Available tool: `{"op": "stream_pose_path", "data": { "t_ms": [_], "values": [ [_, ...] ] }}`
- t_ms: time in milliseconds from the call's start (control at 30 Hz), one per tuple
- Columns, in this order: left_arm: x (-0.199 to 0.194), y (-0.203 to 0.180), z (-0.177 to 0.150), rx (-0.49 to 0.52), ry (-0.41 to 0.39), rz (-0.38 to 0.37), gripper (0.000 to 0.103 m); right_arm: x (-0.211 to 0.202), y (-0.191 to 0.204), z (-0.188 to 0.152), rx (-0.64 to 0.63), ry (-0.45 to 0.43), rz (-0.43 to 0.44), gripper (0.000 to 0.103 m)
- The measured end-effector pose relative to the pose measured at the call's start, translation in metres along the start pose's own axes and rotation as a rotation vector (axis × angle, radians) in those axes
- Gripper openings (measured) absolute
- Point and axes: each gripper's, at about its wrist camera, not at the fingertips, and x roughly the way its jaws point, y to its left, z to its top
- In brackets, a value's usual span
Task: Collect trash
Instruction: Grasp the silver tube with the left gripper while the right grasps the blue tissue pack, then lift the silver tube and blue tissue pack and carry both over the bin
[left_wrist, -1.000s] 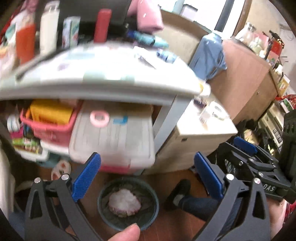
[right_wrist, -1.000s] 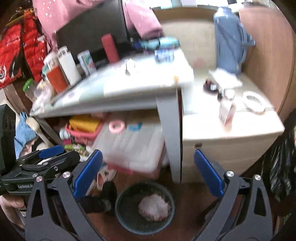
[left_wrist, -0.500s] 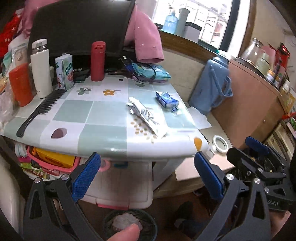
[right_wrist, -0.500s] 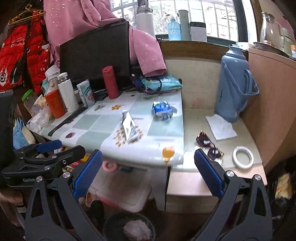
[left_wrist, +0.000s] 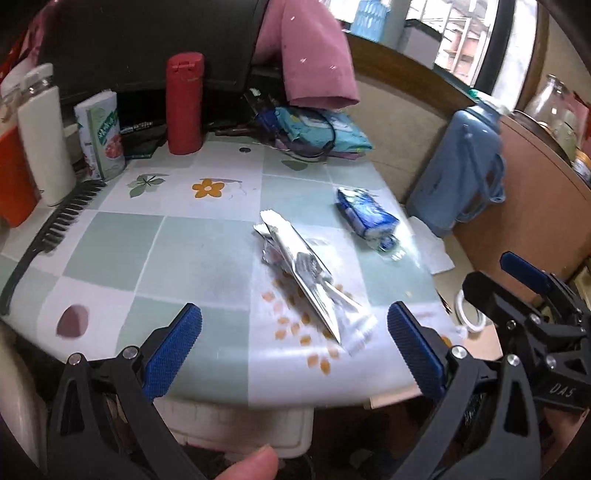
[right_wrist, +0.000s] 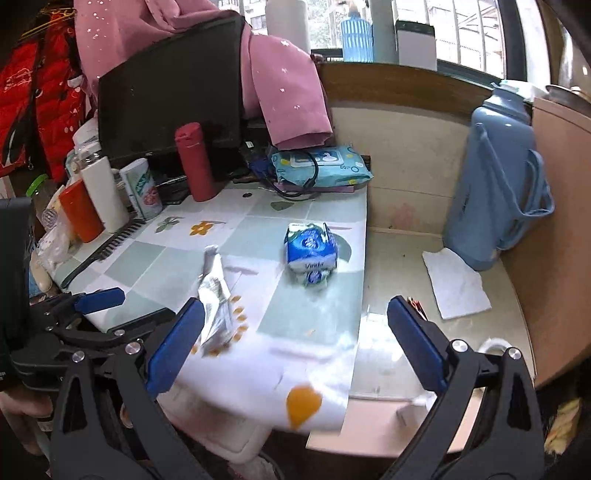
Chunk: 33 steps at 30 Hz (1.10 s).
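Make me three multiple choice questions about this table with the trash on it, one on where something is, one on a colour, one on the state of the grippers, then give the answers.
1. Where do the small orange crumbs lie?
A. beside the silver wrapper
B. under the comb
C. on the white tissue

2. What colour is the tall bottle in front of the dark monitor?
A. green
B. red
C. yellow

3. How do the left hand-held gripper and right hand-held gripper stand?
A. both shut on trash
B. one holds the wrapper
C. both open and empty

Answers: 1 A, the crumbs are scattered along the wrapper's near end. 2 B, its body and cap are red. 3 C, the blue pads stand wide apart with nothing between them.
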Motion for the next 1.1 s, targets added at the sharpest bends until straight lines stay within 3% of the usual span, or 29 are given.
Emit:
{"op": "stream_pose_path", "data": {
  "t_ms": [267,600,700,800,867,1100],
  "values": [
    [0.048,0.012,0.026,-0.049,0.035,0.026,0.098,0.056,-0.015,0.022,-0.003,0.047,0.019,0.098],
    [0.077,0.012,0.039,0.012,0.086,0.040,0.097,0.108,-0.020,0.041,0.019,0.102,0.046,0.098],
    [0.082,0.010,0.038,0.030,0.091,0.054,0.084,0.122,-0.021,0.045,0.016,0.126,0.045,0.095],
    [0.084,0.005,0.038,0.064,0.080,0.085,0.072,0.135,-0.020,0.046,0.006,0.170,0.047,0.075],
    [0.083,0.006,0.039,0.061,0.073,0.090,0.070,0.143,-0.017,0.044,-0.021,0.190,0.036,0.065],
    [0.079,0.013,0.036,0.047,0.039,0.120,0.042,0.141,-0.016,0.039,-0.033,0.171,0.029,0.050]
  ]
}}
